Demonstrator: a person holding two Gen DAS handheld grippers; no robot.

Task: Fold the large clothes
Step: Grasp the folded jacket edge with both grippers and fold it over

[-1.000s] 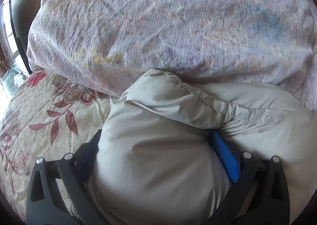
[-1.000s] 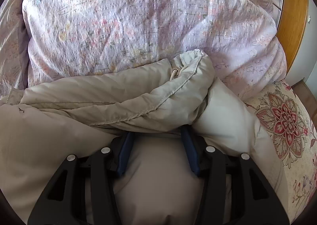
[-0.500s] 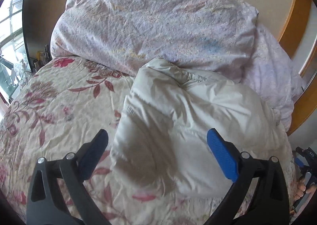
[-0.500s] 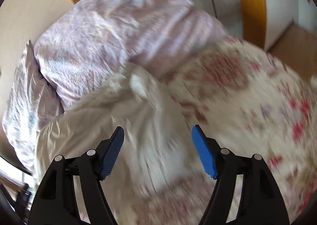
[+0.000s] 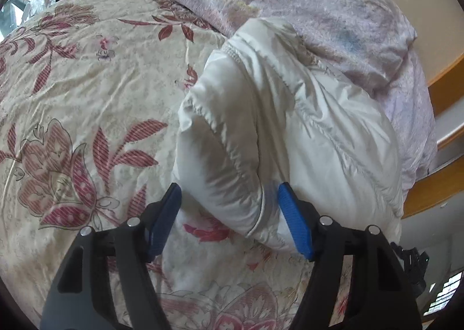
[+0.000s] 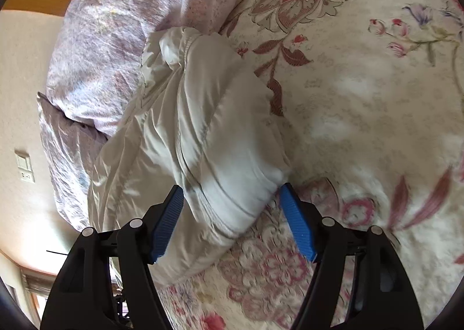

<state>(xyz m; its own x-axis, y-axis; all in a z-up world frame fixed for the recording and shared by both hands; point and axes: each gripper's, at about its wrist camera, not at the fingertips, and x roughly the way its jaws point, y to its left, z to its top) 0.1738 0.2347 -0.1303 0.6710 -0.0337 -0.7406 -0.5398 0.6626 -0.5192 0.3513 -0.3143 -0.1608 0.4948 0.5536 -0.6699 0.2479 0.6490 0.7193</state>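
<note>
Floral bedspread [image 5: 87, 97] — 1 white padded jacket [image 5: 290, 132], 2 grippers [image 5: 229, 211] [image 6: 232, 208] gaping, empty.

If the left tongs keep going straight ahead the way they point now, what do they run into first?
Most likely the white puffy jacket: its near end bulges between the open pads of the left tongs. Whether they already touch it is unclear.

A cream bedspread [image 5: 87, 92] printed with red flowers and leaves covers the bed. A bunched lilac floral quilt [image 5: 319, 5] lies along the head edge of the bed. A wooden headboard [image 5: 443, 92] stands behind it. A white wall switch plate [image 6: 24, 164] is mounted on the beige wall [image 6: 17, 68].
</note>
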